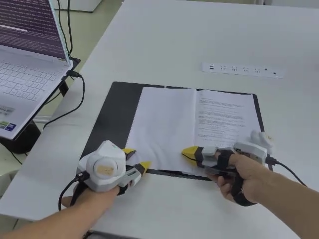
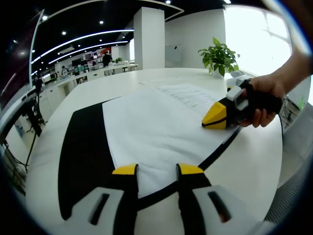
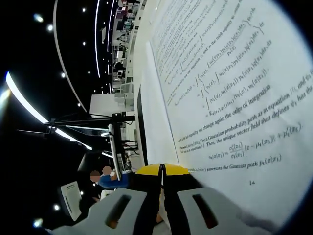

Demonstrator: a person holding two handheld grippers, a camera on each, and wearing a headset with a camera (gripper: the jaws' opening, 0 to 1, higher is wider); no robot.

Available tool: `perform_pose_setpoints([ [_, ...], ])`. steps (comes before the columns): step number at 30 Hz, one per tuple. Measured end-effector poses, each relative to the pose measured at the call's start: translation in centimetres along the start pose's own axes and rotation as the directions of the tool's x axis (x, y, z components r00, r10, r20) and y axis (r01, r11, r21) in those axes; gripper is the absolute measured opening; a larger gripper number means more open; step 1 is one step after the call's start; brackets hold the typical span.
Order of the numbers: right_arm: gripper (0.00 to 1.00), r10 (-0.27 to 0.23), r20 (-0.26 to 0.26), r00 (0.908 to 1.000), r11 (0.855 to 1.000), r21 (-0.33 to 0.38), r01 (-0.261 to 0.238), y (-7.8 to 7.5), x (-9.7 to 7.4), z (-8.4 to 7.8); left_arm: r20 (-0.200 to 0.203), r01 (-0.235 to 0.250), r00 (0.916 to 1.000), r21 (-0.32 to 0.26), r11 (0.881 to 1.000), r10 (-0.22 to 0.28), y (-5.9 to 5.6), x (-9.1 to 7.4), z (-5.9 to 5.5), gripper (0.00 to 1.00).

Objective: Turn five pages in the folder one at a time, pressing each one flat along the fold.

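I'm in an open-plan office: white counter [image 1: 164, 30], laptop [image 1: 25, 74], power strip [image 1: 242, 69], desk rows [image 2: 93, 73], ceiling strip lights [image 2: 93, 35], potted plant [image 2: 218, 56].

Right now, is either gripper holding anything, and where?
Left gripper: open, nothing held. Right gripper: jaws shut at bottom edge of printed page, by the fold; pinch cannot be told.

Left gripper [image 1: 137, 158] is held in the left hand [image 1: 102, 191], with the left forearm [image 1: 50, 221] brought in from the lower left. Its jaws are seen parted, yellow tips well apart. Right gripper [image 1: 188, 153] is gripped in the right hand [image 1: 244, 175], with the right forearm [image 1: 289, 199] brought in from the lower right. It is pointed leftward, jaws pressed together with tips touching. The grippers are set near each other, not touching.
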State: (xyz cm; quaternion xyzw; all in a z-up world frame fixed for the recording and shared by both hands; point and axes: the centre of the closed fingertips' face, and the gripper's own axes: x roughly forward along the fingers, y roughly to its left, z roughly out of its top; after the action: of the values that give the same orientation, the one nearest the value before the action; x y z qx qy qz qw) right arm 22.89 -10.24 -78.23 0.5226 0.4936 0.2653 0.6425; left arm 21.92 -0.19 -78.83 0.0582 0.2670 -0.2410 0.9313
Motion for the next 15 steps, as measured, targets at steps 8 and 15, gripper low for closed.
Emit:
perform_pose_setpoints([
  [8,0.00,0.012,0.003,0.9999,1.000,0.022,-0.012,-1.2,-0.6,-0.8,0.003,0.000,1.0000,0.002,1.000,0.000,0.0,0.0,0.0,0.30],
  [15,0.00,0.019,0.006,0.9998,0.999,0.035,-0.019,-0.9,-1.0,-2.5,0.004,0.000,1.0000,0.001,1.000,0.000,0.0,0.0,0.0,0.30],
])
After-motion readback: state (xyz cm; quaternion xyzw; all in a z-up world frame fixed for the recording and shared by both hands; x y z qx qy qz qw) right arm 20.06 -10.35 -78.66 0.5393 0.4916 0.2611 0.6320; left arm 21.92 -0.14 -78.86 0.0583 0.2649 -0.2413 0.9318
